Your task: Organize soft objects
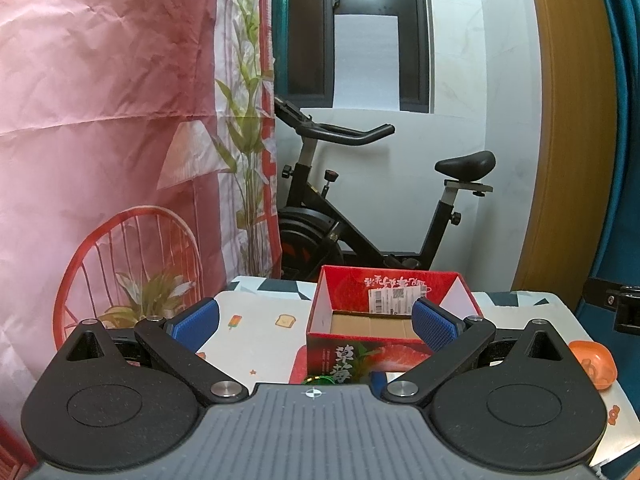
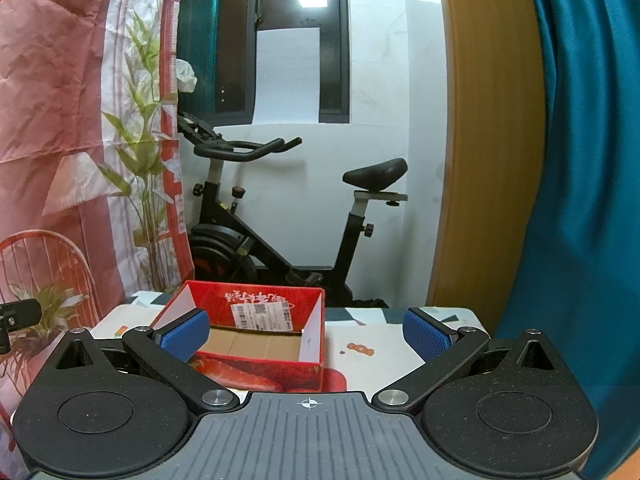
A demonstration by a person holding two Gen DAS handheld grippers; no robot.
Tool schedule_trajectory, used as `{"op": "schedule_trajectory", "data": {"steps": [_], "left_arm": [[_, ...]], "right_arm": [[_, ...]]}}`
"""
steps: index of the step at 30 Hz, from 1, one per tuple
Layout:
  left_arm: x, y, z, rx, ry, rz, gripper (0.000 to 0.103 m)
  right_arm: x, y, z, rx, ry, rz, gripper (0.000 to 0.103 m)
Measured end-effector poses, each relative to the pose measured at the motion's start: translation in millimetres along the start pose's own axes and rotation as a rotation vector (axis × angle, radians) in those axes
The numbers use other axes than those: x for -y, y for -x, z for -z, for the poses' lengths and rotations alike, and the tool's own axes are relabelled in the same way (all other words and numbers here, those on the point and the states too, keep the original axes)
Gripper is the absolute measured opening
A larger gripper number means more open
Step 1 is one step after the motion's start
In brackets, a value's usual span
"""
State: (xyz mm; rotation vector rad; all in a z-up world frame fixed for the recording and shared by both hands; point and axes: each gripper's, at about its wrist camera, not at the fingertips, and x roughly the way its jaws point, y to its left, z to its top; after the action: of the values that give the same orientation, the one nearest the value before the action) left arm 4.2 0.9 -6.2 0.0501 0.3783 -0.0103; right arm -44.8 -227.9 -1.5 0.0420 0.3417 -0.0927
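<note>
Both the left gripper [image 1: 316, 318] and right gripper [image 2: 306, 334] hold their fingers wide apart, grasping nothing. The red box [image 1: 384, 320] stands empty on the worktop [image 1: 256, 332]. No soft object is clearly identifiable; expect light, compliant items, best pinched mid-body.

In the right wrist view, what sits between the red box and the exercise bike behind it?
Only a bare strip of the tablecloth behind the red box, then the table's far edge; the exercise bike stands on the floor beyond.
</note>
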Motion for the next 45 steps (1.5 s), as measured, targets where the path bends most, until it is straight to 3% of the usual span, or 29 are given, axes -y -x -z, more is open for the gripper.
{"op": "schedule_trajectory", "data": {"steps": [7,12,17,23,28,34,37,40,45], "left_arm": [[0.4,-2.1,2.1,-0.005,-0.004,0.011,0.103],[-7.3,-4.6,3.8,-0.016,0.046,0.050,0.103],[-8.1,-14.0,4.7,-0.023,0.036,0.039,0.103],[-17.1,-50.5,8.3,-0.060,0.073,0.012,0.103],[-6.2,-84.5,20.5,-0.059,-0.032,-0.041,0.103],[-9.0,-126.5,30.1,-0.102,-0.016,0.000,0.101],[-13.3,-148.8,33.6,-0.138,-0.005,0.054,0.092],[-20.9,-167.8,41.5,-0.180,0.080,0.118,0.092],[-12.5,-197.4,61.8,-0.244,0.092,0.128,0.092]], "right_arm": [[-4.4,-0.4,1.4,-0.001,0.006,-0.003,0.103],[-1.9,-1.4,3.7,0.006,-0.002,-0.024,0.103],[5.4,-10.1,5.9,0.049,-0.054,-0.086,0.103],[8.6,-51.0,12.7,-0.003,-0.068,-0.150,0.103],[7.3,-92.2,28.0,-0.040,-0.075,-0.174,0.103],[11.5,-143.3,39.3,-0.138,-0.132,-0.240,0.103],[4.8,-163.9,42.3,-0.142,-0.077,-0.182,0.103],[3.2,-181.5,50.1,-0.151,-0.070,-0.177,0.103],[-0.8,-210.6,72.5,-0.200,-0.064,-0.162,0.103]]}}
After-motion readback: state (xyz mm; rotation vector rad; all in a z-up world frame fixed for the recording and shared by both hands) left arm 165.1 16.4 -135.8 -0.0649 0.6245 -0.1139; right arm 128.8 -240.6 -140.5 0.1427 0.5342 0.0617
